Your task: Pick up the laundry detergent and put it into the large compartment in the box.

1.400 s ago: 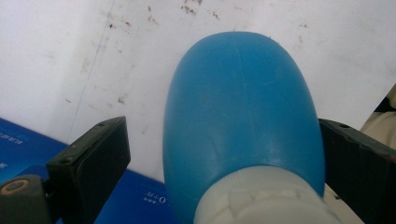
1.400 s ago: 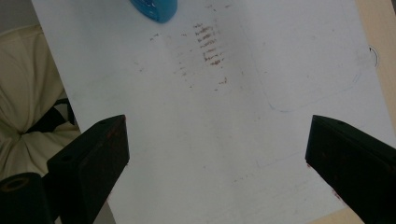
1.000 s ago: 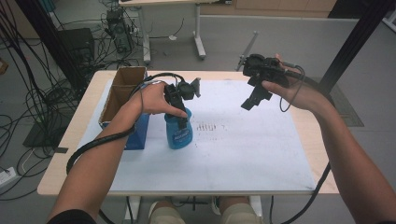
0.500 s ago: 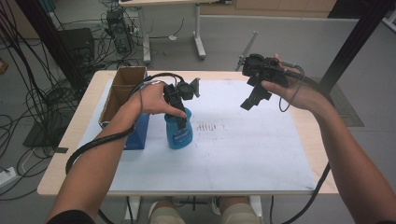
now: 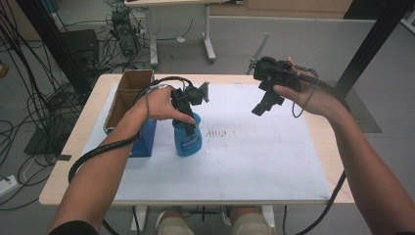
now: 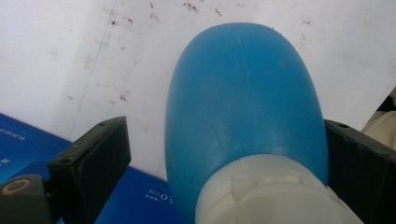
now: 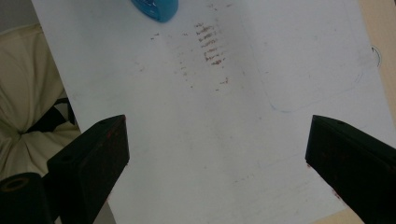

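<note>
A blue plastic bottle (image 5: 188, 139) with a white cap stands upright on the white sheet (image 5: 254, 161), left of centre. My left gripper (image 5: 189, 123) reaches down over its top. In the left gripper view the bottle (image 6: 243, 102) sits between the jaws of the left gripper (image 6: 224, 135). The right jaw is against its side, a gap remains at the left jaw, and the gripper is open. My right gripper (image 5: 259, 108) hangs in the air above the back right of the sheet, open and empty. The right gripper view has its jaws wide apart (image 7: 217, 135) over bare sheet, with the bottle's base (image 7: 156, 8) at the top edge.
An open cardboard box (image 5: 128, 98) with a blue side (image 5: 147, 142) stands just left of the bottle, near the table's left edge (image 5: 78, 161). Reddish smudges (image 5: 219, 133) mark the sheet right of the bottle. Cables and table legs lie on the floor beyond.
</note>
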### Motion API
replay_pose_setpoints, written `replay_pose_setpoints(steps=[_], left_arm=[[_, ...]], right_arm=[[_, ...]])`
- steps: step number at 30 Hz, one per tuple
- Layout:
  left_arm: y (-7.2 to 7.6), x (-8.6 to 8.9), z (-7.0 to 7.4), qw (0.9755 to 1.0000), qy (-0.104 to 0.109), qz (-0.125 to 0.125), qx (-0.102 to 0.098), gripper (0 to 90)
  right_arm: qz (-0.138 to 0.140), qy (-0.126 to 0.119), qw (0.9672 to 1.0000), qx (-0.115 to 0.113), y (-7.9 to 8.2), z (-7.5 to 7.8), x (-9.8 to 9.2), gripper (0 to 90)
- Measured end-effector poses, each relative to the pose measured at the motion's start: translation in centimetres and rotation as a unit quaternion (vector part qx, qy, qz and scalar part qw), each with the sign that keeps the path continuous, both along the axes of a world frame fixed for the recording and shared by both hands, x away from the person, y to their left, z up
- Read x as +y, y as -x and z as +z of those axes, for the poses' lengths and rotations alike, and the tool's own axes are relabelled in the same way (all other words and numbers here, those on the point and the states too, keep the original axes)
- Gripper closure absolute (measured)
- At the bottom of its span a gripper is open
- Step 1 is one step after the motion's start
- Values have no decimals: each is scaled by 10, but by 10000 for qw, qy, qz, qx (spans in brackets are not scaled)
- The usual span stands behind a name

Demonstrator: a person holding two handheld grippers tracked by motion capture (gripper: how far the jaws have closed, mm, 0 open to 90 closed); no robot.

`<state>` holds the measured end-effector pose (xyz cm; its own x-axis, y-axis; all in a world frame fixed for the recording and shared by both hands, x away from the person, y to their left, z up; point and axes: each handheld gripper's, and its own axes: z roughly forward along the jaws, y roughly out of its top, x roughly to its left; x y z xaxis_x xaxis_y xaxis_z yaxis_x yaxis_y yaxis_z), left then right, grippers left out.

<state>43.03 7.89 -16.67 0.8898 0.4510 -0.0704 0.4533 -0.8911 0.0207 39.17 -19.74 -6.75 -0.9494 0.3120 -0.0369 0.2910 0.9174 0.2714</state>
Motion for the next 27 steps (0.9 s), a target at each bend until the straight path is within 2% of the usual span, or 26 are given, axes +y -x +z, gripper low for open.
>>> replay_pose_setpoints(steps=[27], left_arm=[[1, 1, -2, 10000, -3, -7, -28, 73]], right_arm=[[1, 33, 10000, 3, 0, 0, 2, 61]])
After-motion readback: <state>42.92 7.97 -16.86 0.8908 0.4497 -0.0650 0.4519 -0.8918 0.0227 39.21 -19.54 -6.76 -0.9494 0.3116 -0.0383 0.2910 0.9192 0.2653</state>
